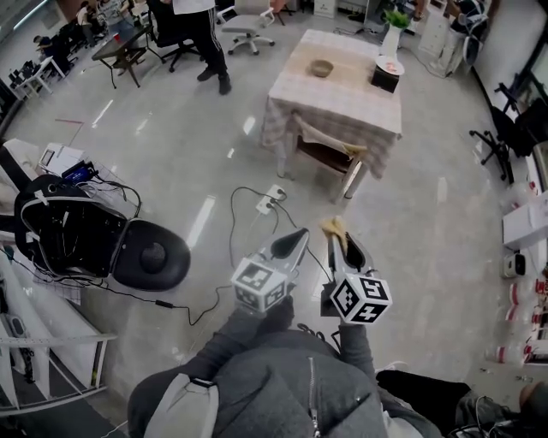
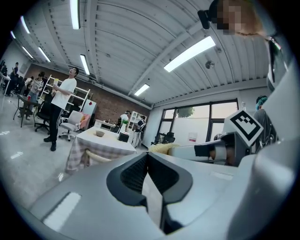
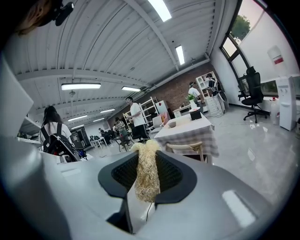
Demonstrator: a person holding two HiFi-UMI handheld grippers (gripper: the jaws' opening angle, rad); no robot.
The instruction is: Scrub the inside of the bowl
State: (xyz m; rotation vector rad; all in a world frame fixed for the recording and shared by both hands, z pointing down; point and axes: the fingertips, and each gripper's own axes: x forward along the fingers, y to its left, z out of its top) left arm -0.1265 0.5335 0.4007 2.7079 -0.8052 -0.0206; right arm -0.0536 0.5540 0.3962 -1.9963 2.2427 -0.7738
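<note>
A small tan bowl [image 1: 321, 68] sits on a checked tablecloth table [image 1: 342, 103] far ahead across the floor; it also shows as a small bowl [image 2: 99, 133] in the left gripper view and a bowl [image 3: 172, 124] in the right gripper view. My right gripper [image 1: 336, 233] is shut on a straw-coloured fibre scrubber [image 1: 334, 226], which sticks up between the jaws as a scrubber [image 3: 146, 168]. My left gripper [image 1: 295, 238] is beside it, shut with nothing in it, its pads [image 2: 136, 171] pressed together. Both grippers are held close to my body, well short of the table.
A wooden chair [image 1: 330, 152] is tucked under the table's near side. A black box [image 1: 385, 79] and a potted plant [image 1: 394, 26] stand on the table. A power strip with cable [image 1: 271, 198] lies on the floor. An open black case [image 1: 94, 235] lies left. A person [image 1: 205, 38] walks beyond.
</note>
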